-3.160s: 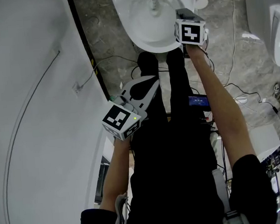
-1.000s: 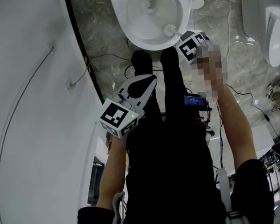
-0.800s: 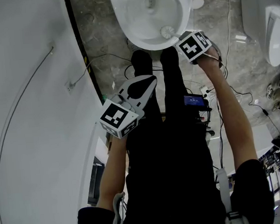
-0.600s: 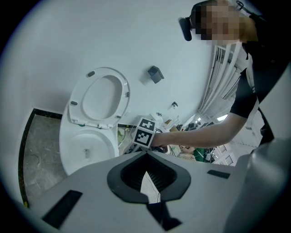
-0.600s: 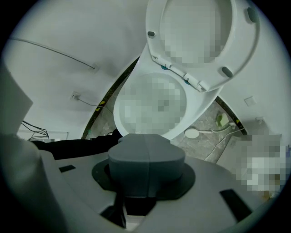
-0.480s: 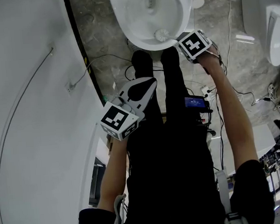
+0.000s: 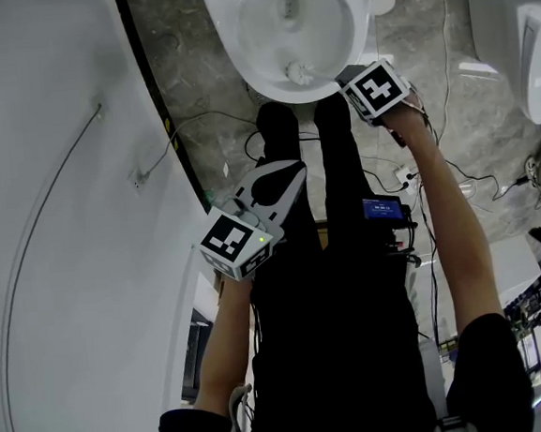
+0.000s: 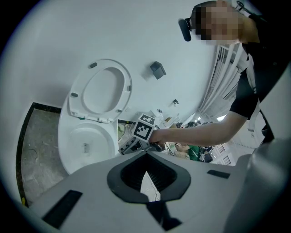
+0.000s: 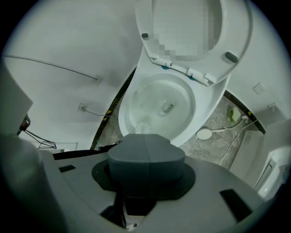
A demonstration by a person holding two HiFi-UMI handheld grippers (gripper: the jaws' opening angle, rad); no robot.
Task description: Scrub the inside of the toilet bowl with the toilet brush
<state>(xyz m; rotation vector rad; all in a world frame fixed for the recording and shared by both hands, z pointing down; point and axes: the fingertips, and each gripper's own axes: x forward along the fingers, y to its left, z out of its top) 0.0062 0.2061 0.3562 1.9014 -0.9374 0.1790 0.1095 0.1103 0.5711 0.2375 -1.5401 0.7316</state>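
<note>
The white toilet bowl [image 7: 263,18] is at the top of the head view, with its seat [image 9: 191,27] raised. My right gripper [image 7: 345,77] is shut on the toilet brush handle at the bowl's near right rim. The white brush head [image 7: 297,70] lies against the near inner wall of the bowl, and in the right gripper view the brush head [image 9: 143,127] shows just past the closed pads of my right gripper [image 9: 146,136]. My left gripper [image 7: 290,173] is shut and empty, held over the person's dark legs. In the left gripper view my left gripper [image 8: 146,157] looks at the bowl [image 8: 86,141].
A curved white wall [image 7: 65,228] with a dark floor strip runs along the left. Cables [image 7: 444,45] lie across the grey stone floor. A white round disc [image 7: 384,3] sits right of the bowl. Another white fixture [image 7: 538,46] stands far right. A small lit screen [image 7: 383,208] is by the legs.
The brush head has swept left along the bowl's near inner wall, from the right side toward the middle. The right gripper tilted with it. The left gripper has hardly moved.
</note>
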